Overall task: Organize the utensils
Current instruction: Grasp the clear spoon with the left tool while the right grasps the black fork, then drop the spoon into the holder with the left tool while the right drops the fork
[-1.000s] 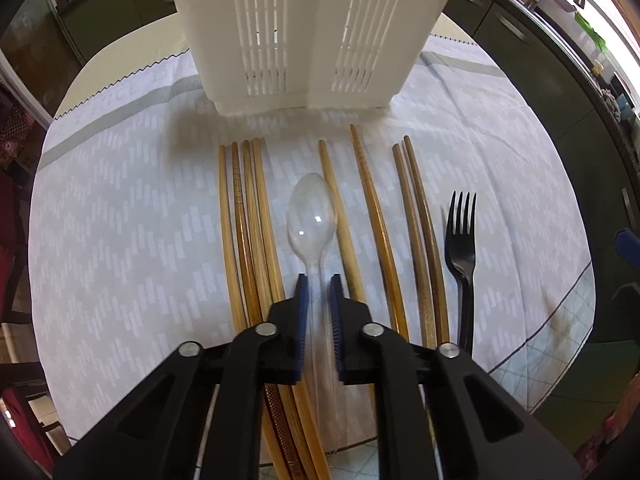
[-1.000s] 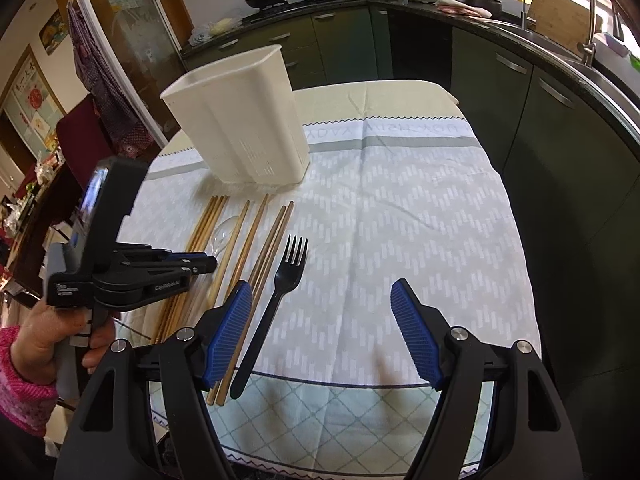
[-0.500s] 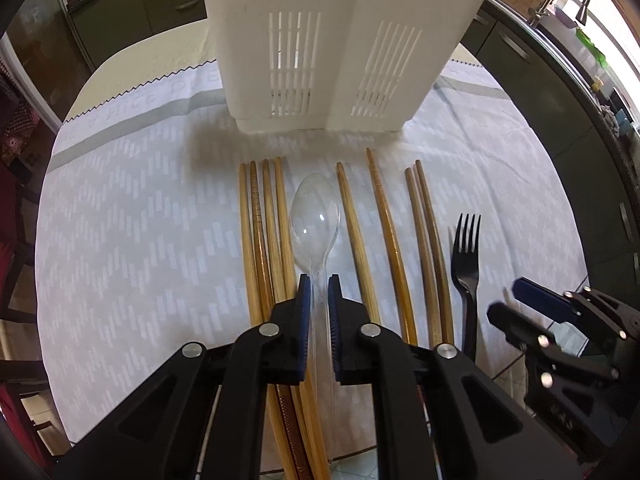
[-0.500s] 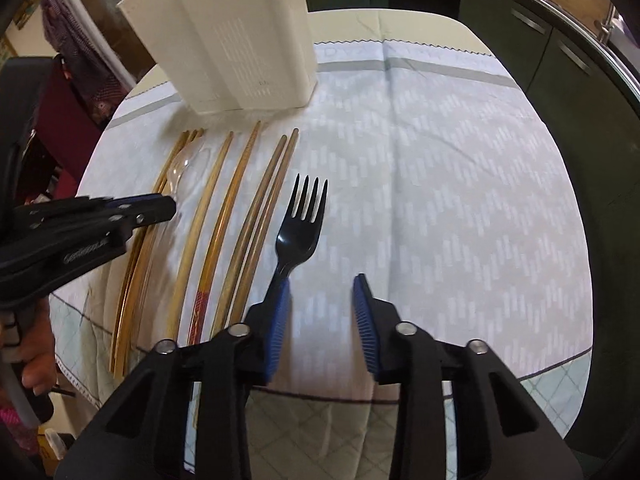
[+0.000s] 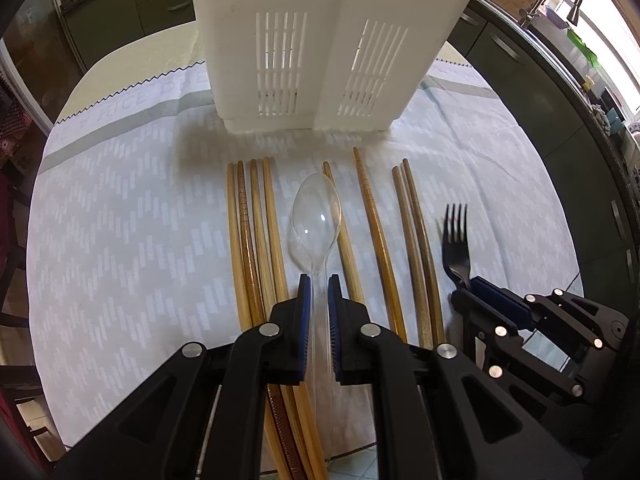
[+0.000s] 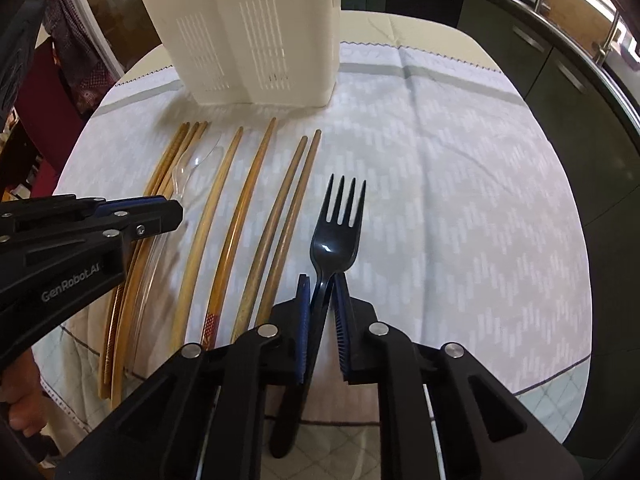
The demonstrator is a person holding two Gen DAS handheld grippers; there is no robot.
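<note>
Both grippers closed on plastic cutlery ahead of a slotted caddy

The tall white slotted plastic utensil caddy (image 5: 320, 44) stands upright straight ahead of both grippers; brown wooden chopsticks (image 5: 376, 236) lie in a row on the pale patterned tablecloth (image 5: 120, 240); the left gripper (image 5: 318, 284) pinches the clear plastic spoon (image 5: 316, 212) by its neck; the right gripper (image 6: 320, 284) clamps the black plastic fork (image 6: 338, 236) by its handle, tines pointing forward.

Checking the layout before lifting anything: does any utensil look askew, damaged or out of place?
Mostly tidy. One oddity: the clear spoon lies among the wooden chopsticks, its bowl overlapping one. The black fork lies apart, and the white holder stands upright.
</note>
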